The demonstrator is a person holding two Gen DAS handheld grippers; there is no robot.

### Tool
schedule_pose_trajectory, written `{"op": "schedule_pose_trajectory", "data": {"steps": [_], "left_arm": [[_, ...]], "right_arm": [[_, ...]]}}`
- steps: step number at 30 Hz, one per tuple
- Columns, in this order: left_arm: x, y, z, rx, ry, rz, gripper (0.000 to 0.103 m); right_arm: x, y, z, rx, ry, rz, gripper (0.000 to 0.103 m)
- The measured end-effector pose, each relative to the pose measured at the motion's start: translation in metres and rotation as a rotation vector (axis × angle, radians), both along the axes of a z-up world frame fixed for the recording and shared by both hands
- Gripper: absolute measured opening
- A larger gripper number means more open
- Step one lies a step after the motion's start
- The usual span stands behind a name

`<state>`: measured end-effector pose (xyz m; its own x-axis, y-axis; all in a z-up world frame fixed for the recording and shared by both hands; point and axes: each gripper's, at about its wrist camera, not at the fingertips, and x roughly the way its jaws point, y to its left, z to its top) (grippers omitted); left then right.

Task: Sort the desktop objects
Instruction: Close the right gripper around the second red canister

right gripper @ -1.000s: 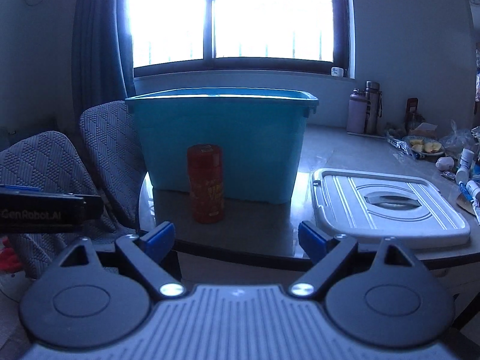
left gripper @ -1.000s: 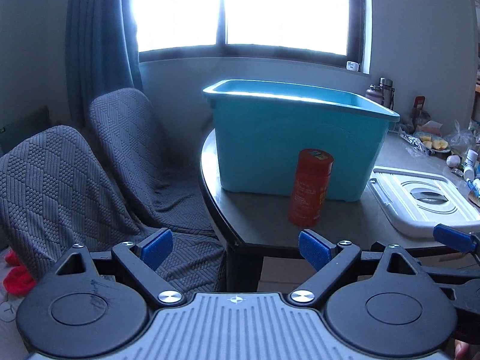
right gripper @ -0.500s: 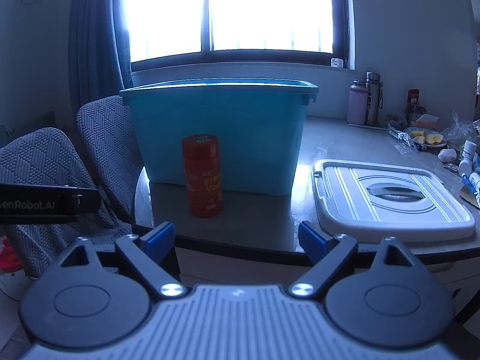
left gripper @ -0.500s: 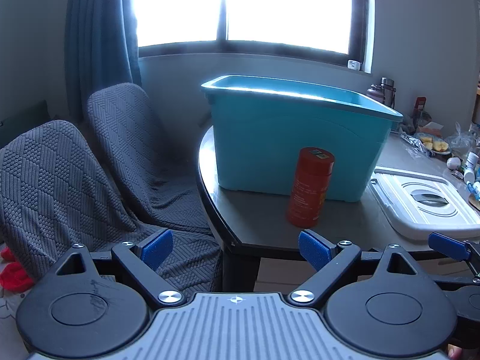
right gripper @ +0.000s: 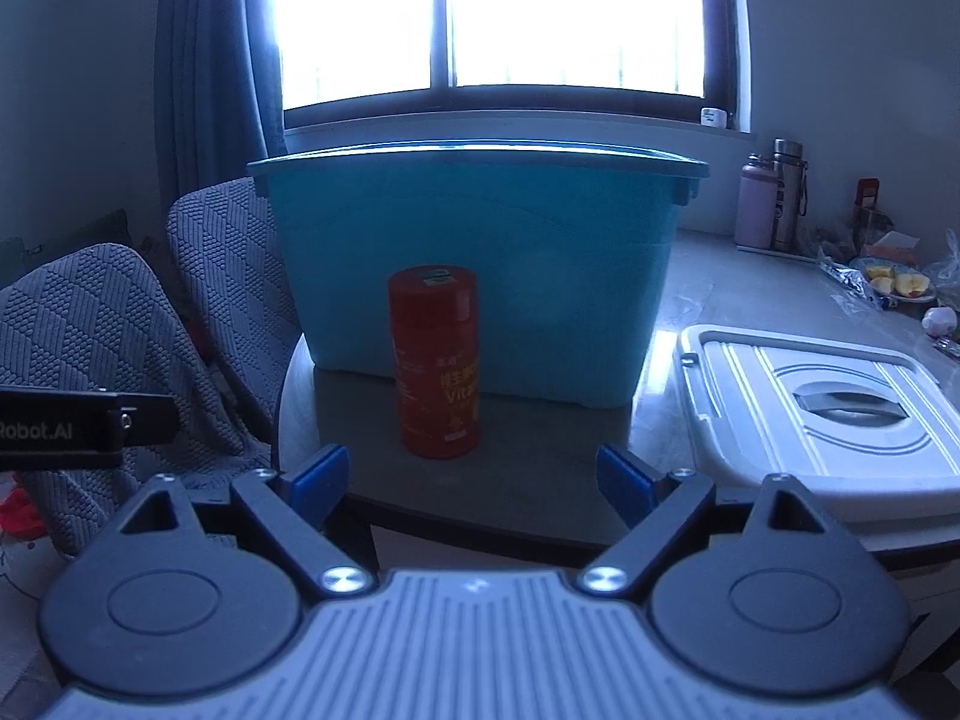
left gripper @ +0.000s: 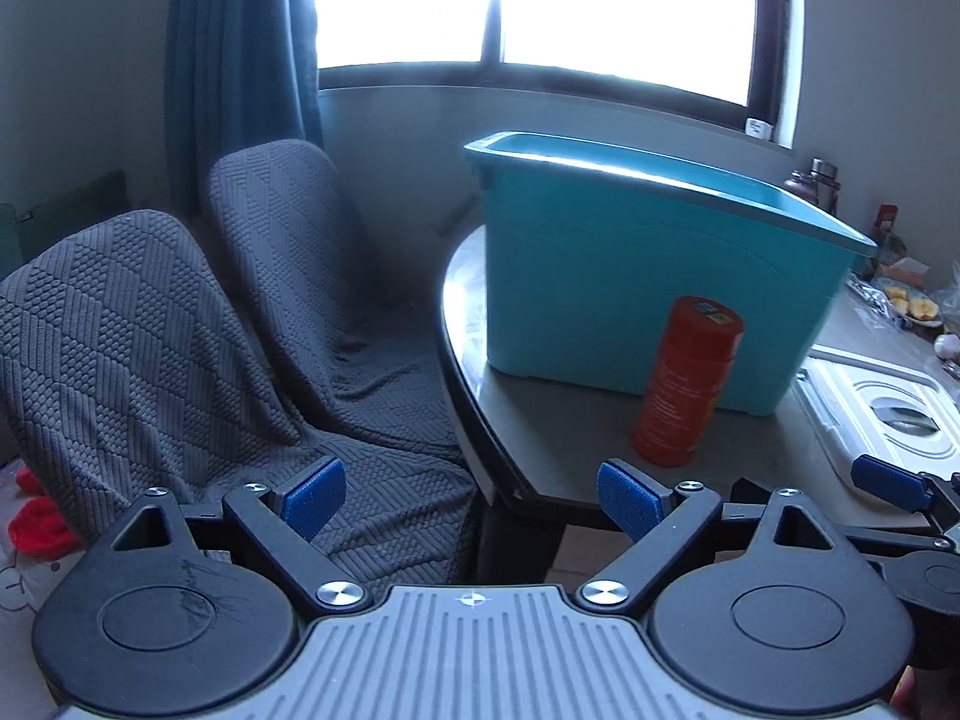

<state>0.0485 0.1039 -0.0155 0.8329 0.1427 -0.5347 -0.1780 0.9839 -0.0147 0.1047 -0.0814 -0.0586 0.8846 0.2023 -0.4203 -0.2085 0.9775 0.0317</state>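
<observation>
A red cylindrical canister (right gripper: 436,360) with yellow lettering stands upright on the round table, just in front of a big teal storage bin (right gripper: 474,264). My right gripper (right gripper: 474,489) is open and empty, short of the table's near edge, and the canister shows between its blue pads. In the left wrist view the canister (left gripper: 687,381) and the bin (left gripper: 648,276) are up and to the right of my open, empty left gripper (left gripper: 474,501), which hovers over the table's left edge. The right gripper's blue fingertip (left gripper: 885,476) shows at the far right there.
A white bin lid (right gripper: 810,414) lies flat on the table to the right of the canister. Two chairs under grey covers (left gripper: 180,324) stand left of the table. Bottles (right gripper: 771,195), a plate of fruit (right gripper: 897,285) and small clutter sit at the far right by the window.
Both grippers have come closer to the table, so the canister and bin look larger. In the left wrist view the table has slid right. Both pairs of jaws are as wide as before.
</observation>
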Motion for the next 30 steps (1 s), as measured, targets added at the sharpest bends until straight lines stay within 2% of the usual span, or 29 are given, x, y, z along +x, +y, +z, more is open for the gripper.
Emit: {"op": "schedule_pose_trajectory", "data": {"steps": [11,21,30], "left_arm": [[0.019,0.011,0.001,-0.024,0.013,0.104,0.093],[0.034,0.016,0.009,-0.022,-0.016,0.209,0.093],[0.047,0.009,0.013,-0.019,-0.029,0.263,0.093]], "right_arm": [[0.041,0.010,-0.005,-0.007,0.010,0.069,0.090],[0.076,0.024,-0.012,-0.016,0.016,0.132,0.090],[0.094,0.031,-0.017,-0.025,0.005,0.172,0.089]]}}
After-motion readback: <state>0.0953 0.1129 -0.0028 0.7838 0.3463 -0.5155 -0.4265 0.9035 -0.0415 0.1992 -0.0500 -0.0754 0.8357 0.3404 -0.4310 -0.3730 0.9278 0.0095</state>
